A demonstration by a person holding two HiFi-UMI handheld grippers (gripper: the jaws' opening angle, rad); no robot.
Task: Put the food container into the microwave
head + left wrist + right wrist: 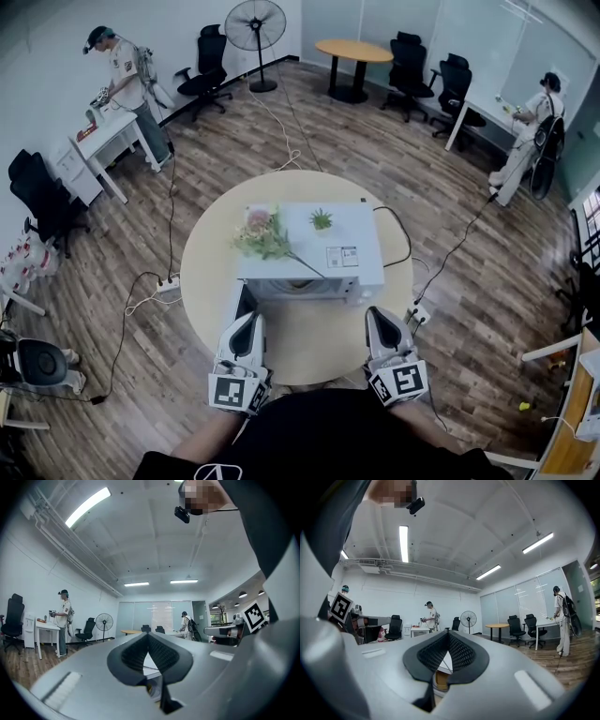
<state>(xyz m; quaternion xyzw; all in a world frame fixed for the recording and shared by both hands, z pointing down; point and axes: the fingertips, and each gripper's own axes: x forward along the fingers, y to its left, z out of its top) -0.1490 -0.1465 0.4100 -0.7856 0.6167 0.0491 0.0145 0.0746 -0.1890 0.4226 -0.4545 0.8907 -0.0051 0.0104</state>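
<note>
The white microwave (323, 246) stands in the middle of a round beige table (208, 272), its front towards me. A dark door panel (246, 302) sticks out at its front left corner, so the door looks open. Just inside the front edge shows a brownish curved shape (298, 283); whether it is the food container I cannot tell. My left gripper (251, 320) and right gripper (376, 315) hover at the table's near edge, both shut and empty. In the right gripper view, a round pale thing with yellow-brown content (436, 680) peeks below the shut right gripper (449, 635). The left gripper (149, 637) points level.
A bunch of flowers (262, 234) and a small green plant (322, 219) lie on the microwave's top. A black cable (401, 234) runs off the table's right side to a floor socket. Other people work at desks far left (122, 80) and far right (530, 131).
</note>
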